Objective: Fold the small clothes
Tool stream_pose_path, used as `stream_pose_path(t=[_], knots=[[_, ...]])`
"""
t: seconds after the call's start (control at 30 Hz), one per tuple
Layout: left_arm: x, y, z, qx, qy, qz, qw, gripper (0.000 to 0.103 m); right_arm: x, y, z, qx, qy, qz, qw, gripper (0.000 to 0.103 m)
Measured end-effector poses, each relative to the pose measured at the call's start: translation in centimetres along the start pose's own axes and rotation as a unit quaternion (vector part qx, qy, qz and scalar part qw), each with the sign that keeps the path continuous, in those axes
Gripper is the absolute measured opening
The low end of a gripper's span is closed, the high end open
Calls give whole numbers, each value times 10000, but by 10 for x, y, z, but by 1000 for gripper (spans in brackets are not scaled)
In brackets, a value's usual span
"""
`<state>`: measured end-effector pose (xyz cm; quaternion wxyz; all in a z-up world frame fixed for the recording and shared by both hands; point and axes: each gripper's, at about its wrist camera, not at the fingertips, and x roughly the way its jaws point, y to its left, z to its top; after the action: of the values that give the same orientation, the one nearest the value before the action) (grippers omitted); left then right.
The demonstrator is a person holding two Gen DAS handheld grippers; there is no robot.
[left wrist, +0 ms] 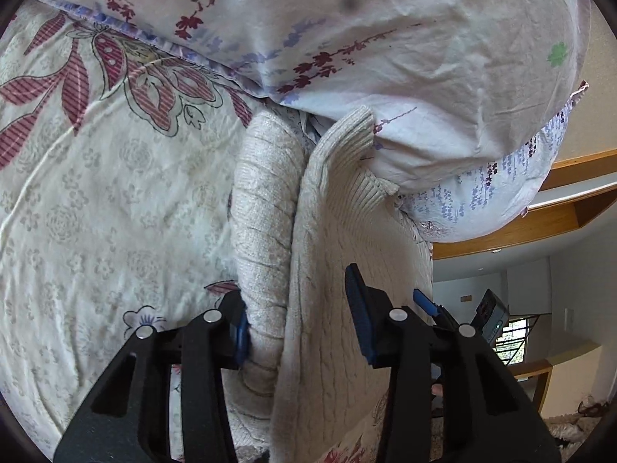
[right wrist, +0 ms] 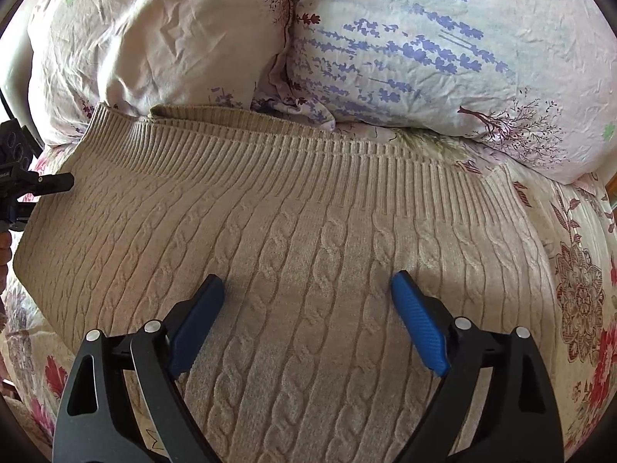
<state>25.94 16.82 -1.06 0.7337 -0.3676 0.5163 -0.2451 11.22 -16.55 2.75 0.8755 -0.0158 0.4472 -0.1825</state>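
A beige cable-knit sweater lies spread on the bed, its ribbed hem toward the pillows. My right gripper is open just above the middle of it, holding nothing. In the left wrist view my left gripper is open around the sweater's side edge, with a rolled sleeve against its left finger; the jaws stand apart and do not pinch the cloth. The left gripper also shows at the left edge of the right wrist view, beside the sweater's left side.
The bedsheet is cream with red flowers. Two floral pillows lie just beyond the sweater's hem. Wooden shelves and a room show at the right of the left wrist view.
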Motion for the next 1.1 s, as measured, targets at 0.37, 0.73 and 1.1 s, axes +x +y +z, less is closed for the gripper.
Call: stream_pose_path(t=[0.37, 0.73, 1.1], knots=[[-2, -56, -9, 286, -155, 0, 9995, 19, 8, 18, -11, -199, -83, -226, 9995, 99], [17, -144, -25, 33, -302, -863, 9958, 17, -35, -36, -16, 893, -477, 1652, 9810, 99], [150, -218, -38, -320, 376, -1470, 9879, 16, -33, -131, -48, 3205, -341, 3729, 8701, 100]])
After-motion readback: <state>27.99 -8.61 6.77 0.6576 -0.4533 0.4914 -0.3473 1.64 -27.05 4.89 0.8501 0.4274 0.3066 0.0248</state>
